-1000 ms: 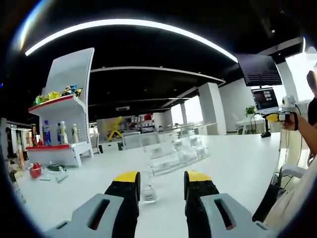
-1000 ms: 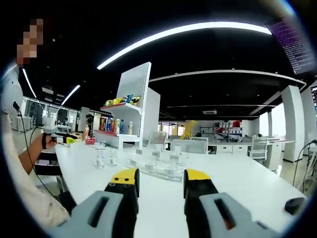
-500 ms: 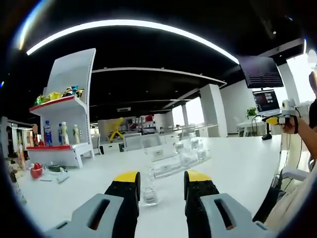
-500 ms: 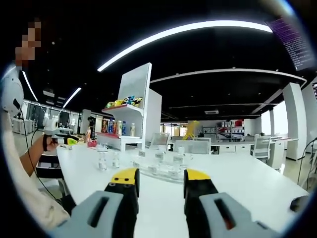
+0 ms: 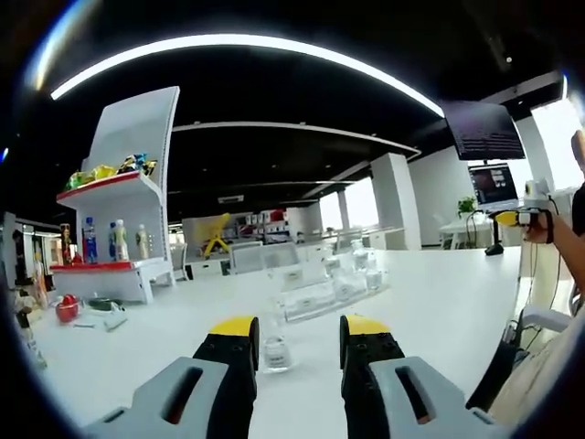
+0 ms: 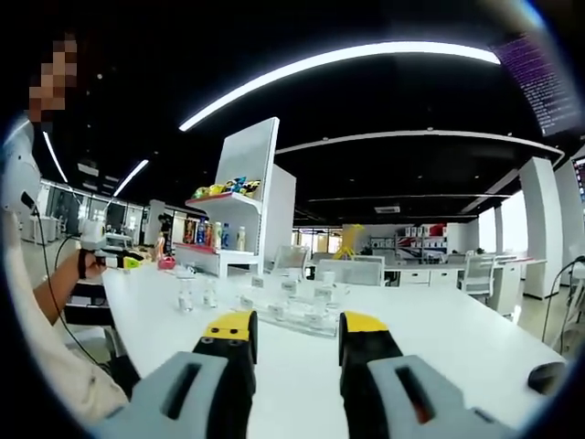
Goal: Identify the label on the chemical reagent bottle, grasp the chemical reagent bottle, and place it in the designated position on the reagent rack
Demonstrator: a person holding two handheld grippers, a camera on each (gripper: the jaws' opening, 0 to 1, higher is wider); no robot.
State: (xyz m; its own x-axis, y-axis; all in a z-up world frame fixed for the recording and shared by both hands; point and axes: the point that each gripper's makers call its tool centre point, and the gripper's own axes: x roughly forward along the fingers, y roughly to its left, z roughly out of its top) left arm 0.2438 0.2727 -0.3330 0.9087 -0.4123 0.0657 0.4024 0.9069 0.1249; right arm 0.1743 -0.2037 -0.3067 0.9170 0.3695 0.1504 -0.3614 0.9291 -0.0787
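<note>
Clear reagent bottles and a clear rack on the white surface

One small clear bottle [image 5: 274, 350] stands upright alone — near the rack [image 5: 327, 294], apart from it. The transparent reagent rack carries more clear bottles [image 5: 358, 267] upright; in the right gripper view two bottles [image 6: 186, 294] stand beside it. Labels too small to read.

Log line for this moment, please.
left gripper: open, bottle ahead between fingers | right gripper: open, empty | rack: on table | grasp: not yet
</note>
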